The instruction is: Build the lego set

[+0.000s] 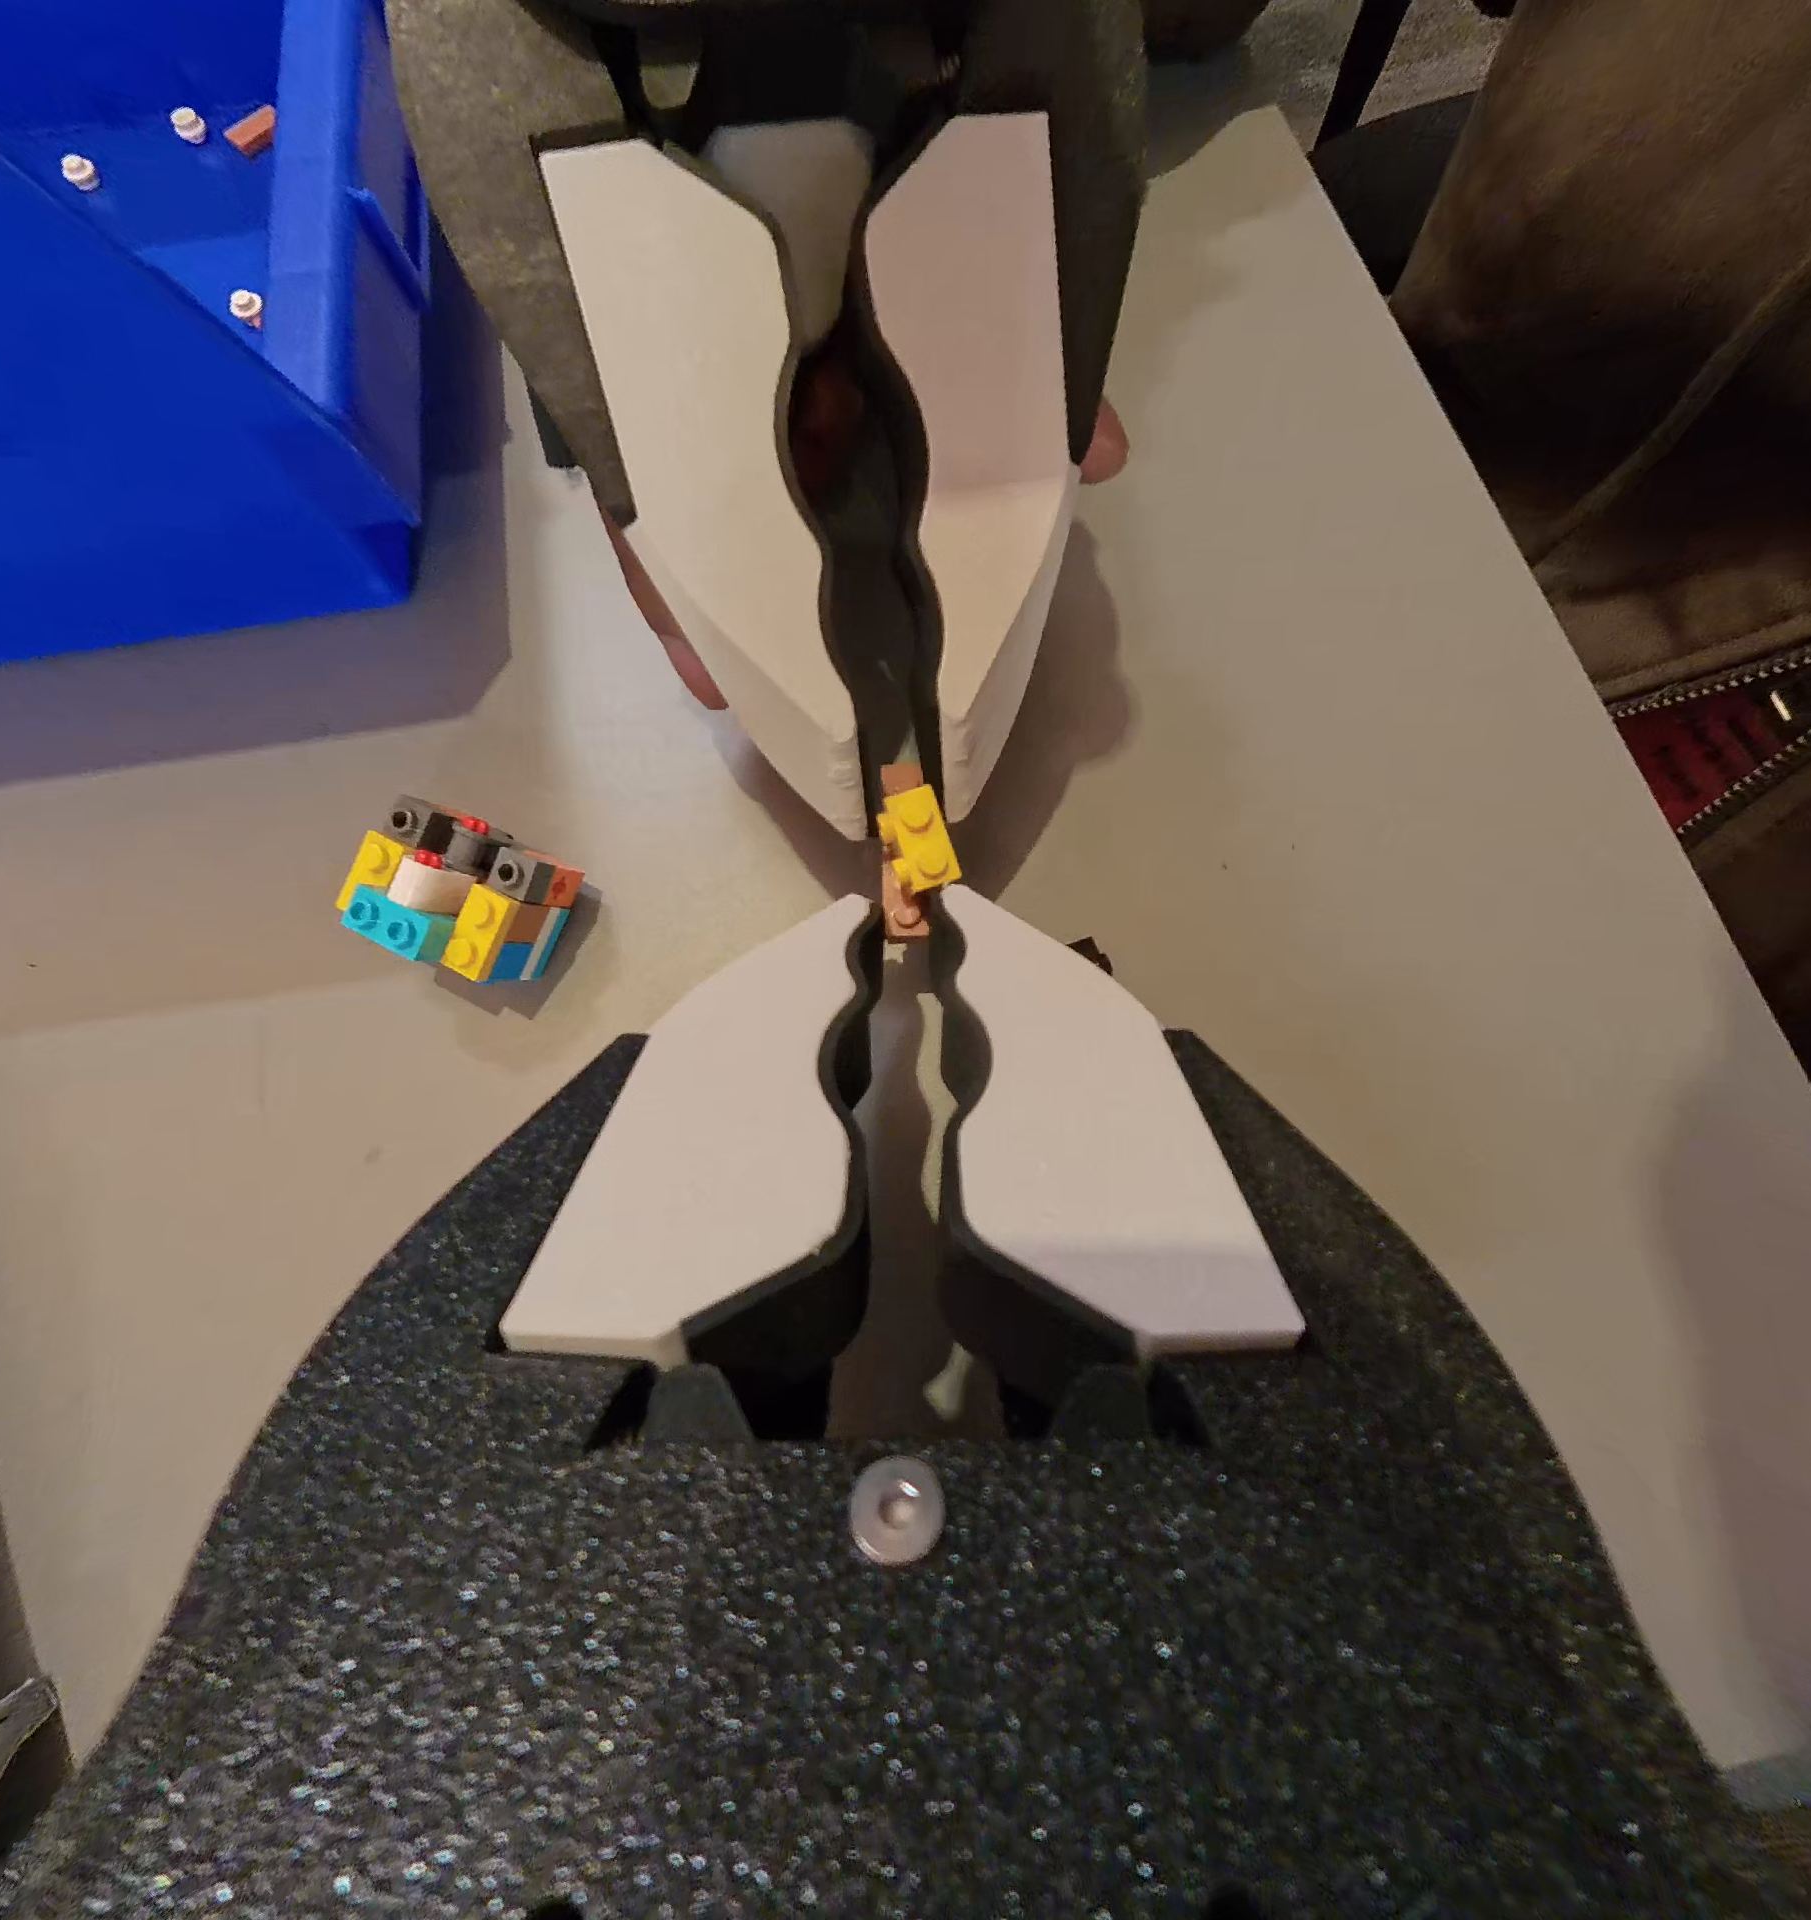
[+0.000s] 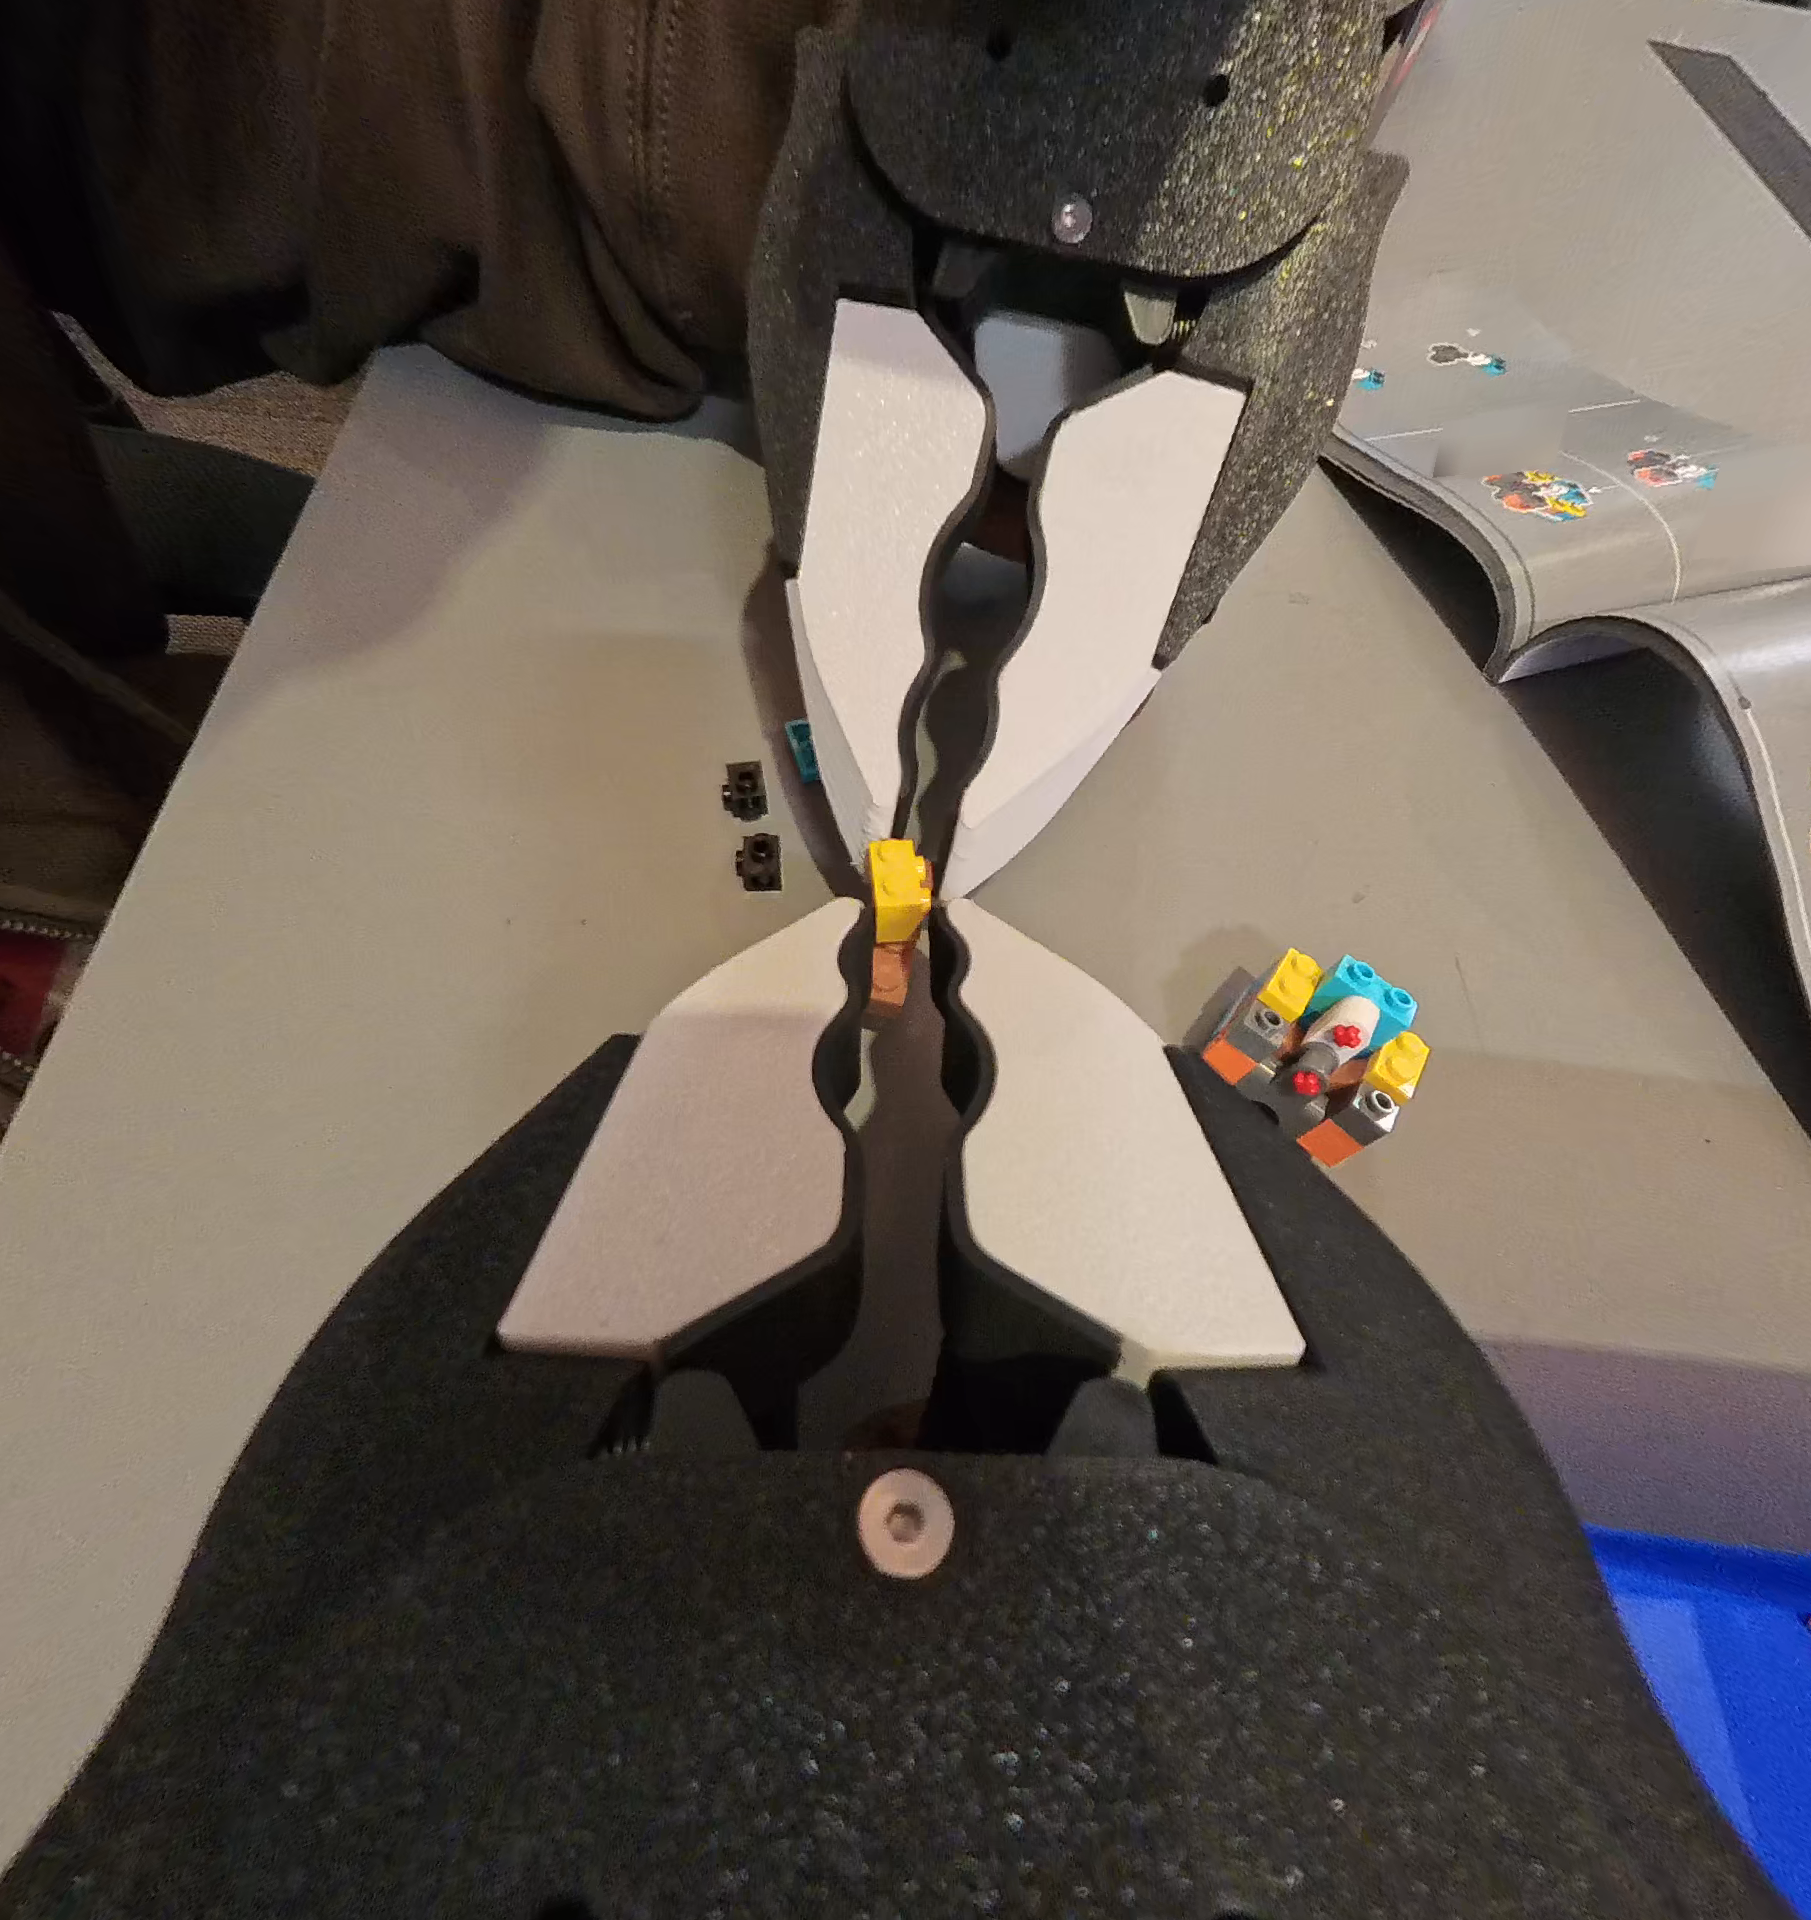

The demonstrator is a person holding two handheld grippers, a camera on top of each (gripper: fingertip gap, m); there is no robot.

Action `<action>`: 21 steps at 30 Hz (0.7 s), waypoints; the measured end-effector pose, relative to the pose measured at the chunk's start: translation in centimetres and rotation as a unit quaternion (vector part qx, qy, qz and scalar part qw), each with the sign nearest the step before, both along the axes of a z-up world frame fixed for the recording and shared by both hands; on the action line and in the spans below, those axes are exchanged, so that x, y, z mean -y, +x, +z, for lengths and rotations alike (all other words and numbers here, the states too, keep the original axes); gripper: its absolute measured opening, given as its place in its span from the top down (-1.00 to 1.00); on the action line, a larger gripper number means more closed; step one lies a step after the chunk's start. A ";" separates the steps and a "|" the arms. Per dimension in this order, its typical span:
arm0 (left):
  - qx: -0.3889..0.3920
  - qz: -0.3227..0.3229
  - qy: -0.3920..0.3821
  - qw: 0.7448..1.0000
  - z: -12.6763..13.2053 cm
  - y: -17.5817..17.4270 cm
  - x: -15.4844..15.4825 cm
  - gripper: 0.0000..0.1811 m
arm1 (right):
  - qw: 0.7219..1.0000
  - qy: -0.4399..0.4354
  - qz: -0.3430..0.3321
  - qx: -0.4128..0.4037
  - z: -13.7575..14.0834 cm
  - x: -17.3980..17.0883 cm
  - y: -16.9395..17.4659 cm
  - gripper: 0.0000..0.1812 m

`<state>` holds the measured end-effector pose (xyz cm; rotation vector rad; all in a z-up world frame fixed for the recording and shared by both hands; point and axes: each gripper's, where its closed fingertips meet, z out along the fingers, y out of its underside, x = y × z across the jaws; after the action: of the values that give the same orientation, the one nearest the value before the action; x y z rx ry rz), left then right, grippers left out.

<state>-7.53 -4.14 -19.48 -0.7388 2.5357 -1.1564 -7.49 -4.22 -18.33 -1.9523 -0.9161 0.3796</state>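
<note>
A small yellow brick point(image 1: 919, 850) sits on a brown plate point(image 1: 903, 920), held in the air between the two grippers, which meet tip to tip. My left gripper point(image 1: 906, 914) is shut on the near end of this piece. My right gripper point(image 2: 901, 930) is shut on the brown plate point(image 2: 893, 982), with the yellow brick point(image 2: 901, 891) just past its tips. The right gripper point(image 1: 906, 821) comes in from the top of the left wrist view, and the left gripper point(image 2: 916, 836) from the top of the right wrist view. A partly built colourful model point(image 1: 459, 899) point(image 2: 1316, 1049) lies on the table.
A blue bin point(image 1: 153, 364) holding several small parts stands at the back left. Two small black bricks point(image 2: 745, 787) point(image 2: 757, 862) and a teal piece point(image 2: 799, 743) lie on the grey table point(image 2: 413, 727). An open instruction booklet point(image 2: 1607, 468) lies to the right. A person's dark clothing borders the table edge. The grippers are tip to tip, or close to it.
</note>
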 end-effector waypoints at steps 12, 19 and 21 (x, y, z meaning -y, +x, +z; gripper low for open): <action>0.008 0.020 -0.003 1.000 0.4 0.5 -0.6 0.91 | 0.999 -0.008 -0.049 -0.020 0.2 -0.6 1.1 0.89; 0.016 0.037 -0.003 0.999 0.6 0.9 -0.9 0.91 | 0.997 -0.011 -0.069 -0.030 0.4 -0.8 1.3 0.89; 0.018 0.042 -0.004 0.999 0.7 1.0 -1.0 0.91 | 0.996 -0.012 -0.076 -0.034 0.5 -0.9 1.4 0.89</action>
<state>-6.50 -3.12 -18.79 -0.8117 2.4479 -1.1422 -6.05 -3.27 -17.87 -2.0040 -0.7179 0.3689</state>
